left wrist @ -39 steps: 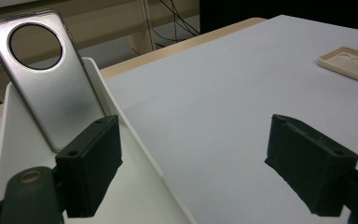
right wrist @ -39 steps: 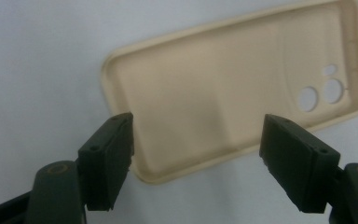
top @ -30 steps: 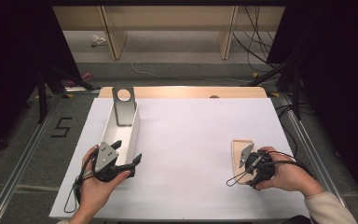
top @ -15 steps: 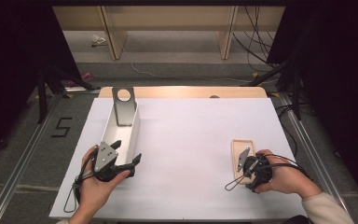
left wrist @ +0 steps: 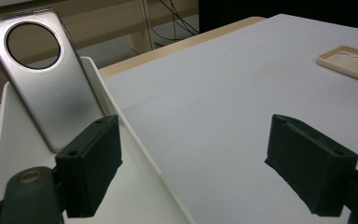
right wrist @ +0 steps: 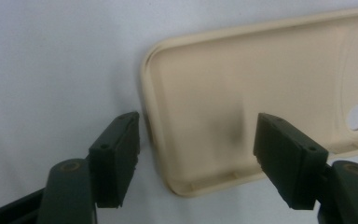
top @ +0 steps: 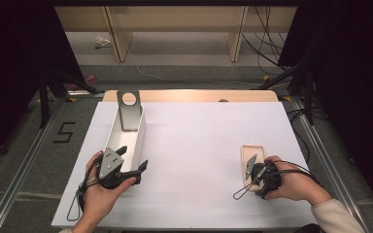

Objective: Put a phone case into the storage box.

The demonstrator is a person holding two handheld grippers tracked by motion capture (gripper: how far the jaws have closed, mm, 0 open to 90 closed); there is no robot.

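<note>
Here, down over the beige phone case at the near right of the white table sheet: right gripper, jaws spread to either side of the case's near end, one outside its short rim, the other above the hollow inside. Have just been closing a little, yet not pressing on the case in the right gripper view; a gap visible between the left pad and the rim, so nothing clamped. Case lying flat, open side up, camera holes at the far end, seen too from the high view just beyond the hand.

Well left of the case, across the bare sheet: left gripper, jaws wide apart and empty. Straddling the right wall of a long white tray, one jaw inside the tray, the other over the sheet. Leaning against the tray's far end, a silver phone back with a round camera opening, upright and tilted, apart from the jaws.
</note>
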